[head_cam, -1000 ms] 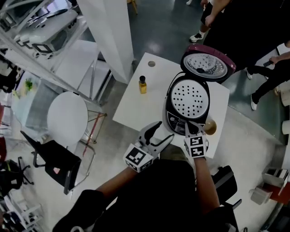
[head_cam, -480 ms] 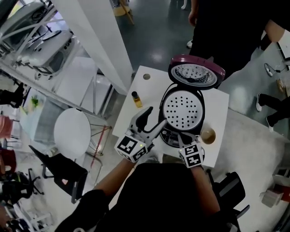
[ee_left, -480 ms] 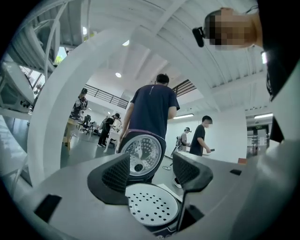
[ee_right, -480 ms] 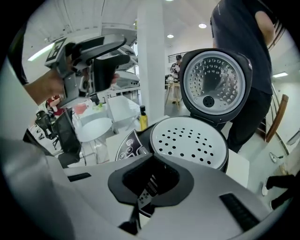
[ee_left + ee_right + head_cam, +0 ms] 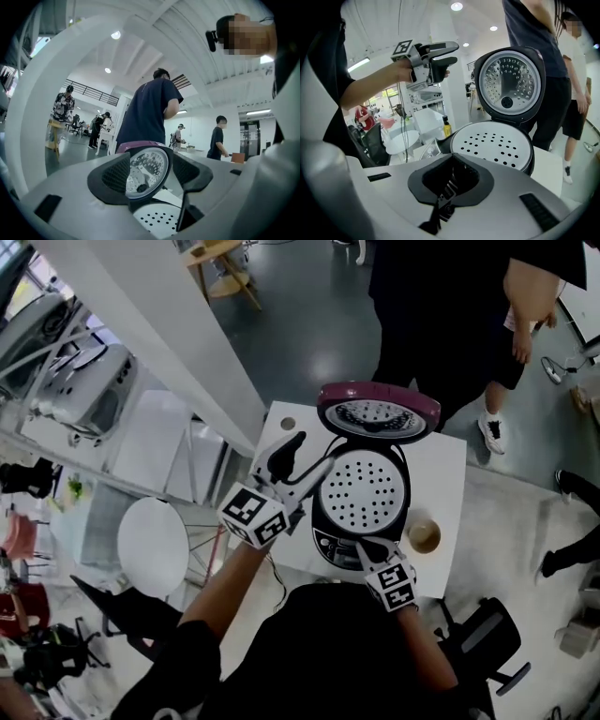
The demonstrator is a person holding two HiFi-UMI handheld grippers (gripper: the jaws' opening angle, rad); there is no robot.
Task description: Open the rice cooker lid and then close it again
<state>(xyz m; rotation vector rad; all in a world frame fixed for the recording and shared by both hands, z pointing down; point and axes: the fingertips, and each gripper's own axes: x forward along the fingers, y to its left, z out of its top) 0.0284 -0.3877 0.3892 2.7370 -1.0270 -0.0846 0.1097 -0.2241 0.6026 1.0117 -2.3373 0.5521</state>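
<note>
The rice cooker stands on the white table (image 5: 441, 465) with its purple-rimmed lid (image 5: 379, 413) (image 5: 508, 84) (image 5: 136, 146) upright and open. A white perforated tray (image 5: 361, 488) (image 5: 494, 143) covers the pot. My left gripper (image 5: 314, 451) (image 5: 147, 174) hangs open and level in the air at the cooker's left, with nothing between its pads; the lid's inner plate shows through the gap. My right gripper (image 5: 362, 546) (image 5: 443, 204) is shut and empty, tilted down at the cooker's front control panel (image 5: 336, 545).
A brown cup (image 5: 423, 535) sits right of the cooker. A small yellow bottle (image 5: 447, 125) stands on the table's left part. A person in dark clothes (image 5: 441, 315) stands just behind the table. A white pillar (image 5: 141, 324) and a round white stool (image 5: 153, 545) are on the left.
My left gripper has risen from the table's near edge and moved forward along the cooker's left side, jaws still open. The right gripper has stayed at the cooker's front. The lid stays open.
</note>
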